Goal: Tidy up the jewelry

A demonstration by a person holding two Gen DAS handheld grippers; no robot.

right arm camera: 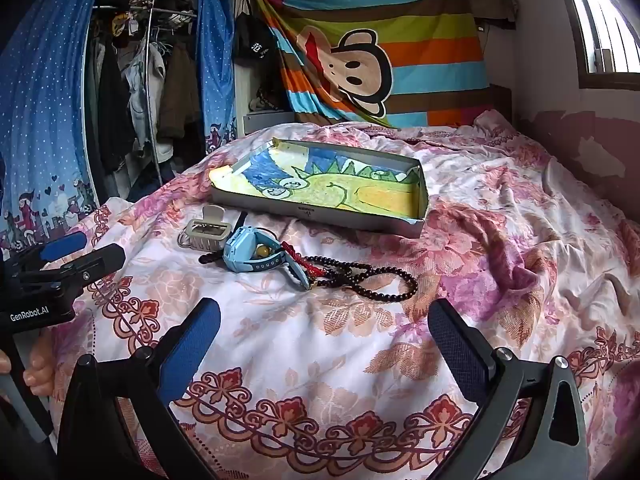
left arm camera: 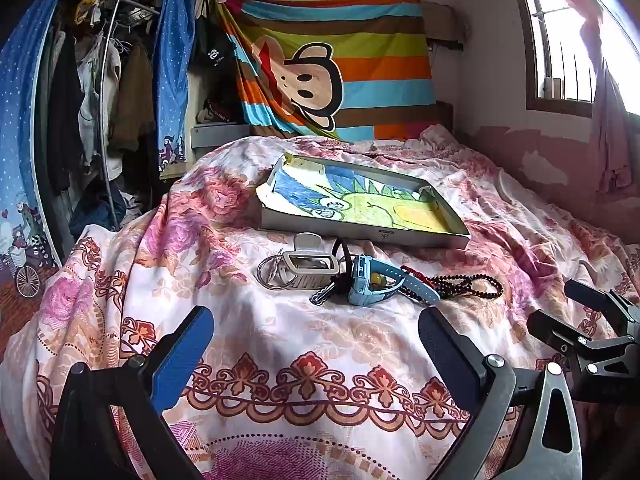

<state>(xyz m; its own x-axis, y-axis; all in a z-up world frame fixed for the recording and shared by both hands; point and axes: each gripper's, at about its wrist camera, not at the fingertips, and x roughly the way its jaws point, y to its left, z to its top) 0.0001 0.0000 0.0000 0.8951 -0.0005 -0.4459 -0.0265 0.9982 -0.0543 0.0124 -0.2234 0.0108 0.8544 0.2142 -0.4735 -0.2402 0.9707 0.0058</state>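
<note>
Daylight pours from the barred arched window (left arm camera: 560, 40) at upper right, blown out white with glare. The hanging dark clothes (left arm camera: 80, 92) at left sit dim. Fisheye bending and black vignetting mark every corner; focus stays fairly sharp.

Metal rings (left arm camera: 273, 274) half hidden behind beige hair clip (left arm camera: 310, 266); window (left arm camera: 568, 36) cut off at upper right edge; small bead (right arm camera: 262, 251) inside blue watch (right arm camera: 256, 254) strap unidentifiable.

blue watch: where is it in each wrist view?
Left wrist: blue watch lies just right of centre, on the bedspread, between the beige hair clip and the dark bead string.
Right wrist: blue watch left of centre, same neighbours.
Shared landmark: shallow box with the crayon drawing, behind it.
</note>
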